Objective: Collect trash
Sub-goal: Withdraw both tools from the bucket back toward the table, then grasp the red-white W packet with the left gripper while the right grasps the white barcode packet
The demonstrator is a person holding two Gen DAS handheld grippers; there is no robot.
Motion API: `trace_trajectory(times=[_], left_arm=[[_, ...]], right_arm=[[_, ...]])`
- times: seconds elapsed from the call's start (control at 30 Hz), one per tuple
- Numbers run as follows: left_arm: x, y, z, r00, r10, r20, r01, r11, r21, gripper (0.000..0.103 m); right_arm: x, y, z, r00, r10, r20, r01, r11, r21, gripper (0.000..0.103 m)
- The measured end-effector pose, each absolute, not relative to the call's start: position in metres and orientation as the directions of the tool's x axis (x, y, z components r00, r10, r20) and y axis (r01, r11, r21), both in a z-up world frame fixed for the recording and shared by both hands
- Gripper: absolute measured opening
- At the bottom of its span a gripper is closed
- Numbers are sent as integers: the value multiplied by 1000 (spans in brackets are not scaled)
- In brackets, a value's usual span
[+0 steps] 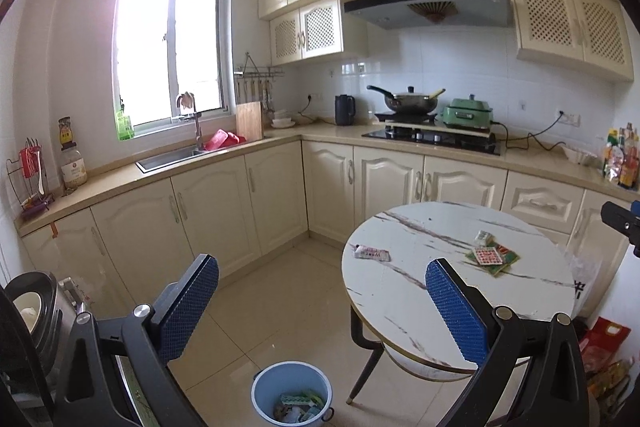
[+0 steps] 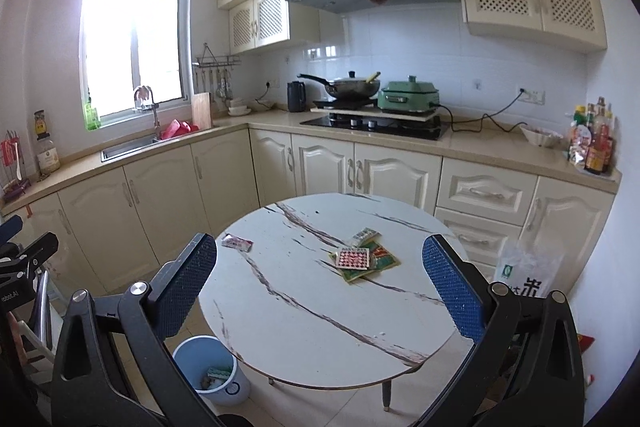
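Observation:
A round white marble-look table (image 1: 460, 307) (image 2: 304, 315) carries a small pink-and-white wrapper (image 1: 372, 253) (image 2: 237, 243) near its left edge. A pile of flat packets with a red-dotted blister sheet on top (image 1: 491, 257) (image 2: 362, 259) lies near the middle. A blue bin (image 1: 292, 393) (image 2: 210, 367) with scraps inside stands on the floor left of the table. My left gripper (image 1: 322, 301) hangs open above the floor and bin, holding nothing. My right gripper (image 2: 320, 287) is open over the table's near half, also holding nothing.
Cream kitchen cabinets and a beige counter (image 2: 480, 143) run along the far walls, with a sink (image 1: 172, 157), a wok on the hob (image 2: 352, 87) and bottles (image 2: 596, 143). A white plastic bag (image 2: 528, 271) stands right of the table. An appliance (image 1: 36, 311) sits at far left.

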State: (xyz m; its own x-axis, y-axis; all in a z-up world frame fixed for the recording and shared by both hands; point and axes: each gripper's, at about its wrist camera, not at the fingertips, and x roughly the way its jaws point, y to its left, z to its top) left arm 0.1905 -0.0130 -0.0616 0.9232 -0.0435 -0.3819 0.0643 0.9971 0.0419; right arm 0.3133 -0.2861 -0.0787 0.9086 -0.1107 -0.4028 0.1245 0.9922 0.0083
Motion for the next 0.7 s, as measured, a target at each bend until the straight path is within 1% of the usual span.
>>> trace_trajectory(times=[0.2,0.37,0.5,0.7], left_arm=[[276,-33,-61,881,-62,-469,91,995,39,102],[357,-50,-72,842,-84,-532,129,990,48,102],[437,-67,-85,802,-129,-583,176,984,24,102],[556,-92,-105,734,-129,-667,175,985,2,102]], right_arm=[[359,-321,-120,846,-135,-515,167,986,14,103],[400,-345,-151,805,-134,-578,171,985,10,103],[439,-365,-169,779,-139,-612,180,984,6,103],[506,-391,-185,743,-138,-655,174,985,-10,103]])
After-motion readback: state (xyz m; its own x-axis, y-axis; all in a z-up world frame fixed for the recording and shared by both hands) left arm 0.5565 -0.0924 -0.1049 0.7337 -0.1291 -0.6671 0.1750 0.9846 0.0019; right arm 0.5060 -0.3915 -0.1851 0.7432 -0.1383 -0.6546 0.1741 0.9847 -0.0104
